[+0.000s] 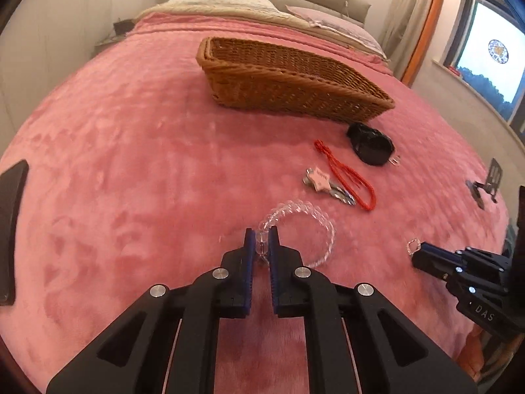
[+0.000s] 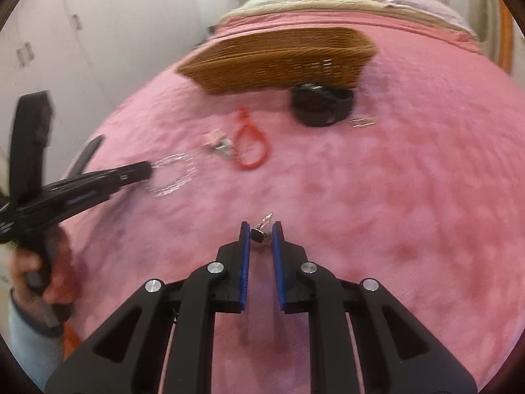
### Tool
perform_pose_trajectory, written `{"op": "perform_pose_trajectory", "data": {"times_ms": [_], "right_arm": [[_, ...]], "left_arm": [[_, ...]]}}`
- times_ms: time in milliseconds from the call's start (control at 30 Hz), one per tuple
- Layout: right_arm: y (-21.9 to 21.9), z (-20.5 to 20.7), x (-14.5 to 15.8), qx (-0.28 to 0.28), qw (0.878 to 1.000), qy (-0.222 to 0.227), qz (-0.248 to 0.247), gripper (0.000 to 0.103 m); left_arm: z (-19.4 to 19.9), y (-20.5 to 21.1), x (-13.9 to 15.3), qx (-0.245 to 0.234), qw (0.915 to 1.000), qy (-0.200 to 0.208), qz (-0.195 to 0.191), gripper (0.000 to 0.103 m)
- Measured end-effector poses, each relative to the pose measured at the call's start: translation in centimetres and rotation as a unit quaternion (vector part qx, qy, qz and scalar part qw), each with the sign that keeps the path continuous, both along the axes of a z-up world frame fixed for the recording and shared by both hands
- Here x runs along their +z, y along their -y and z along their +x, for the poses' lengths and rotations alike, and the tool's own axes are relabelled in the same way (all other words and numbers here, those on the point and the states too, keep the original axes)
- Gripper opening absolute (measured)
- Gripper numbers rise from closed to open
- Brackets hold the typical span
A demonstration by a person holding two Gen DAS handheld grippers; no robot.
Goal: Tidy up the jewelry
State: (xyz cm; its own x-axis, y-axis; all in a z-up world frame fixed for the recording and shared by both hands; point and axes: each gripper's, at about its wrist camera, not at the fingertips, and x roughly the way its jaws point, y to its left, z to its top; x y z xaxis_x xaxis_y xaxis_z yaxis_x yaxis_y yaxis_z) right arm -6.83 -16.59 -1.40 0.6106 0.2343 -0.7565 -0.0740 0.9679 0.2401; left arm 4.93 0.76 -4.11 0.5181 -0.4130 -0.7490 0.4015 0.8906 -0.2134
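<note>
Early going: left tongs (image 1: pixel 261 241) clamped on clear bead bracelet (image 1: pixel 305 229) on the pink bed (image 1: pixel 131 164), right tongs (image 2: pixel 261 234) pinched on a small earring-like piece (image 2: pixel 262 229), red cord (image 1: pixel 347 177), hair clip (image 1: pixel 325 185), black pouch (image 1: pixel 370 144) outside seemingly empty wicker basket (image 1: pixel 295 88).

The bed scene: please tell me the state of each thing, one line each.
Left gripper: shut on the clear bead bracelet.
Right gripper: shut on a small earring.
Basket: upright on the blanket, looks empty.
Red cord loop: lying loose.
Star hair clip: lying loose.
Black watch: lying beside the basket.
</note>
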Motion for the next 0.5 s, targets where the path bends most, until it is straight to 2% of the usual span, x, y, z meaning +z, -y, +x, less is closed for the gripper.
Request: {"op": "perform_pose_trajectory", "data": {"times_ms": [33,100,167,233,300,367,433,500], "right_arm": [[-0.2,-0.1,-0.1,0.003,1.000,-0.007,-0.007,0.018],[-0.3,-0.4,-0.2,0.006,1.000,-0.008,-0.020,0.019],[-0.1,-0.7,0.0,0.005,1.000,-0.002,-0.027,0.025],[0.1,-0.7,0.0,0.004,1.000,-0.001,-0.016,0.036],[0.0,-0.6,-0.1,0.004,1.000,0.001,-0.006,0.040],[-0.3,-0.7,-0.2,0.004,1.000,0.004,-0.010,0.040],[-0.6,-0.8,-0.2,0.005,1.000,0.010,-0.019,0.040],[-0.8,-0.7,-0.3,0.003,1.000,0.016,-0.023,0.040]], "left_arm": [[-0.2,-0.2,-0.1,-0.002,1.0000,-0.004,-0.004,0.008],[-0.6,-0.7,-0.2,-0.004,0.9997,-0.014,-0.018,0.015],[-1.3,-0.6,-0.2,-0.010,0.9993,-0.017,-0.030,0.043],[-2.4,-0.1,-0.2,-0.025,0.9988,-0.017,-0.039,0.045],[-3.6,1.1,-0.3,-0.043,0.9988,-0.011,-0.022,0.045],[-4.6,2.0,-0.2,-0.066,0.9977,0.003,-0.013,0.045],[-5.3,2.5,-0.1,-0.092,0.9955,-0.002,-0.022,0.040],[-5.4,2.5,0.2,-0.084,0.9963,0.006,-0.017,0.040]]}}
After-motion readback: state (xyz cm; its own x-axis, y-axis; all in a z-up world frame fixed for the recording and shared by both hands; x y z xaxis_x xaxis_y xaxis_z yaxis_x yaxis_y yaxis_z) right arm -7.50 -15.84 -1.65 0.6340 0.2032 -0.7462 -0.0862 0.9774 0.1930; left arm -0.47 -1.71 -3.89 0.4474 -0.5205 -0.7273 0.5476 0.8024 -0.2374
